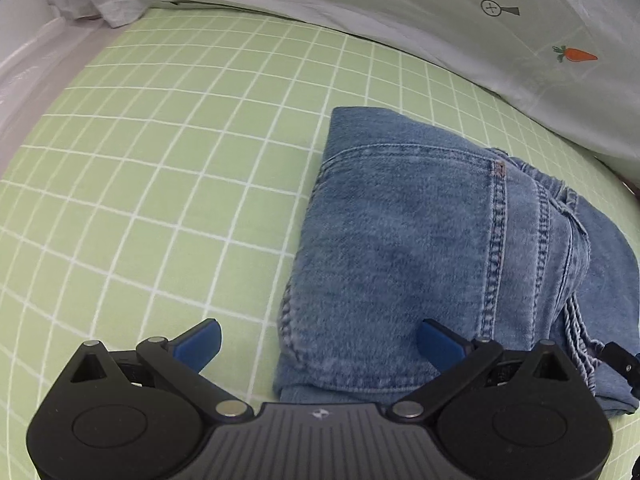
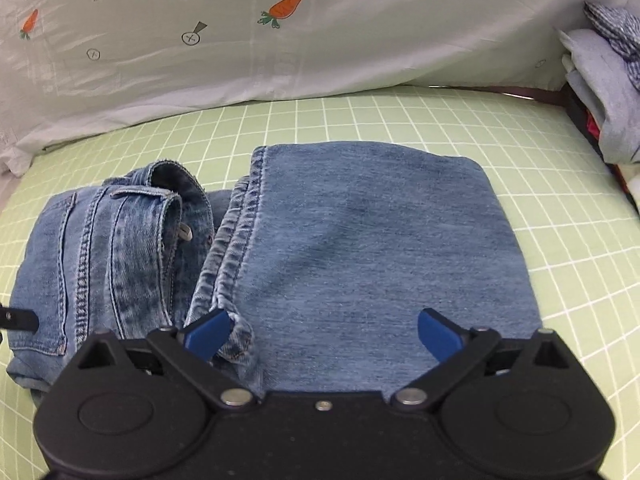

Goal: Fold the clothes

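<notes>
A pair of blue jeans [image 1: 420, 240] lies folded on a green checked sheet [image 1: 160, 160]. In the left wrist view the back pocket faces up. My left gripper [image 1: 320, 344] is open and empty above the jeans' near left edge. In the right wrist view the jeans [image 2: 360, 248] show a folded leg panel on the right and the waistband part on the left. My right gripper [image 2: 324, 332] is open and empty above the near edge of the leg panel. The tip of the other gripper shows at the left edge [image 2: 16, 320].
A white quilt with carrot prints [image 2: 280, 40] lies along the far side of the bed. A stack of folded clothes [image 2: 608, 100] sits at the far right. A white wall or rail [image 1: 24, 68] runs along the left.
</notes>
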Demonstrator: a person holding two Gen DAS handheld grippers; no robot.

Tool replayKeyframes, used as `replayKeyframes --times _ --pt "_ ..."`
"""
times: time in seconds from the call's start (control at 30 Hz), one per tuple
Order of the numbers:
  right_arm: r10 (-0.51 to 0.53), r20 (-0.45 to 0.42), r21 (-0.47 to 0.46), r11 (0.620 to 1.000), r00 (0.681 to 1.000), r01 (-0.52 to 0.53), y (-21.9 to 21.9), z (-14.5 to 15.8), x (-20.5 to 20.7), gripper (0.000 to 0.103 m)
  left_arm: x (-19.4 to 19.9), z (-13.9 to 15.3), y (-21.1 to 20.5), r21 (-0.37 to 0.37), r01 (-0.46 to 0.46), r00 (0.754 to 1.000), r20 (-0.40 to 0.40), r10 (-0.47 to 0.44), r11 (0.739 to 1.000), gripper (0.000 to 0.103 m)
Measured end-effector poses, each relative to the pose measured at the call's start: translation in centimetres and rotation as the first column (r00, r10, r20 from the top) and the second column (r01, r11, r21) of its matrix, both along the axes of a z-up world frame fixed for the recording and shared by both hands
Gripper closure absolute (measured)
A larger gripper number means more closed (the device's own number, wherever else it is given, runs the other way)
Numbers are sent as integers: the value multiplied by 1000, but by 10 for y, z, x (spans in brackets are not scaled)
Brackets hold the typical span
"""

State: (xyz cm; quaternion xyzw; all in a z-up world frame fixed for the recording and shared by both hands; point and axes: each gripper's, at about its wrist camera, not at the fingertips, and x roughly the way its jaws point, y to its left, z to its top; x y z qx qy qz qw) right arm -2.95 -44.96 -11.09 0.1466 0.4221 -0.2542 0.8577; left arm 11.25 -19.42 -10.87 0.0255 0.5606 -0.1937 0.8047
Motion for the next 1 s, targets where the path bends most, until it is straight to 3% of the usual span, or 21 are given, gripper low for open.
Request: replayKeyframes --times 0.2,0.3,0.4,0.43,0.47,0.53,0.63,0.73,0.9,1.0 --pt "-22 -10 8 1000 1000 22 -3 3 7 1 14 -10 -3 -77 23 998 -50 -27 997 1" --pt "-36 -4 15 999 999 36 -5 5 7 1 18 -15 -1 -143 -10 995 -98 -5 990 10" --pt "-57 12 25 998 998 57 -6 7 2 1 17 -14 -5 -179 -17 992 -129 -6 984 30" --pt "-64 20 29 998 998 63 -6 8 0 1 17 -12 -4 -196 -26 990 -144 -2 980 47" --pt "-73 28 35 997 997 72 -6 9 -3 1 17 -8 -4 -214 -39 988 -156 5 976 57" --pt "-94 49 48 995 994 92 -7 11 -10 1 13 6 -1 -252 -67 987 -157 28 965 66" --pt "-130 99 71 990 987 123 -7 17 -29 1 3 38 -3 -343 -70 991 -130 26 937 70" --pt "-174 139 101 982 975 161 -13 20 -52 1 -17 80 -22 -422 8 998 -56 -35 907 73" --pt "-238 161 150 965 958 215 -34 19 -93 1 -50 119 -97 -489 146 987 14 -159 860 75" --pt "-269 159 169 955 950 242 -54 17 -116 1 -73 120 -153 -475 216 973 35 -227 853 74"
